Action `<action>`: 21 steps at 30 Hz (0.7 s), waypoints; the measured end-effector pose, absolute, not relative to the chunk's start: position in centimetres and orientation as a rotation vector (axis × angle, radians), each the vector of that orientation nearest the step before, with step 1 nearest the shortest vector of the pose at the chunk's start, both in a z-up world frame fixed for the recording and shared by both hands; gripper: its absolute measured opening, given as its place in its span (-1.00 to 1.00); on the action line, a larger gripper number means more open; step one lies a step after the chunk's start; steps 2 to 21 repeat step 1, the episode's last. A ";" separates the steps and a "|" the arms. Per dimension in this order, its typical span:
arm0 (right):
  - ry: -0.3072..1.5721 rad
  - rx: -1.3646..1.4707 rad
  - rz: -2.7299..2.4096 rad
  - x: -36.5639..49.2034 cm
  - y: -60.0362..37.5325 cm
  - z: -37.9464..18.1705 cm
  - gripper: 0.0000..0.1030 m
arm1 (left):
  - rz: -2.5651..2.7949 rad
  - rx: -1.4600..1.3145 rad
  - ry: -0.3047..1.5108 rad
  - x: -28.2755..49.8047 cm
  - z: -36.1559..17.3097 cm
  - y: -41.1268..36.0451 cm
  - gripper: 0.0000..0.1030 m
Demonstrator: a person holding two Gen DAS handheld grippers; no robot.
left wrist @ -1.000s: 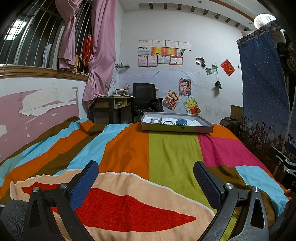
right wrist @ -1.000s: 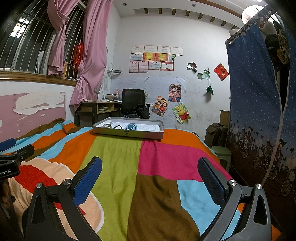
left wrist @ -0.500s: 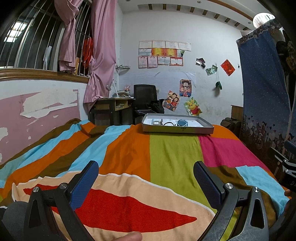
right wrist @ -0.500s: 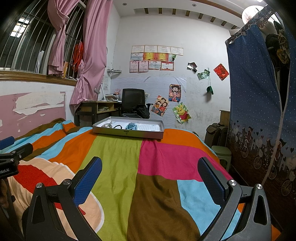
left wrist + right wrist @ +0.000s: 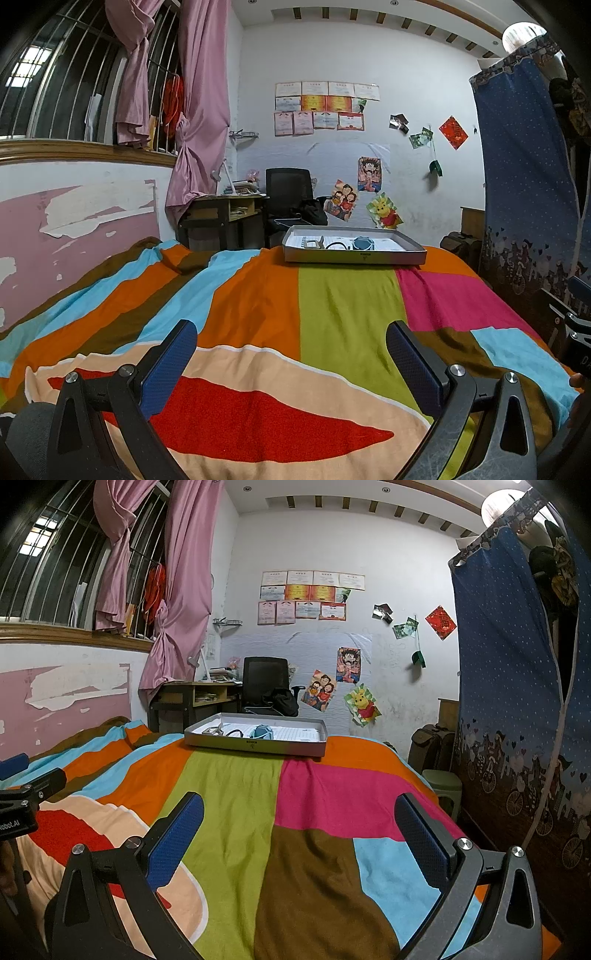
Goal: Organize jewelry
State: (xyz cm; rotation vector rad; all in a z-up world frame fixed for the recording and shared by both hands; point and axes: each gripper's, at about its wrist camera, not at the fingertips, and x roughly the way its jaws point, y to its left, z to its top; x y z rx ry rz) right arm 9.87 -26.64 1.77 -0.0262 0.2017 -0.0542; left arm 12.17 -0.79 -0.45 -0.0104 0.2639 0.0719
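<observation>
A shallow grey tray (image 5: 354,257) (image 5: 255,745) rests at the far end of a bed with a striped, many-coloured blanket (image 5: 343,314) (image 5: 229,812). Inside lie a round blue-grey case (image 5: 362,243) (image 5: 261,732), a dark bangle (image 5: 335,245) (image 5: 233,733) and a small pale holder (image 5: 312,243) (image 5: 211,731). My left gripper (image 5: 291,350) hovers open over the near end of the bed, far from the tray. My right gripper (image 5: 300,825) is open too, equally far back. Neither holds anything.
A desk (image 5: 192,698) and a black office chair (image 5: 266,681) stand beyond the bed. The pink peeling wall (image 5: 74,236) runs along the left, a blue curtain (image 5: 517,701) along the right. A green stool (image 5: 443,781) and a bag (image 5: 432,742) sit beside the bed's right edge.
Both grippers stay open. The left view has lifted slightly and edged toward the tray; the right one has barely shifted.
</observation>
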 end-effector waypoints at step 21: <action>0.202 -0.026 -0.054 9.9 -26.6 1.8 0.97 | 0.073 -0.010 0.262 12.0 -0.5 -1.0 1.00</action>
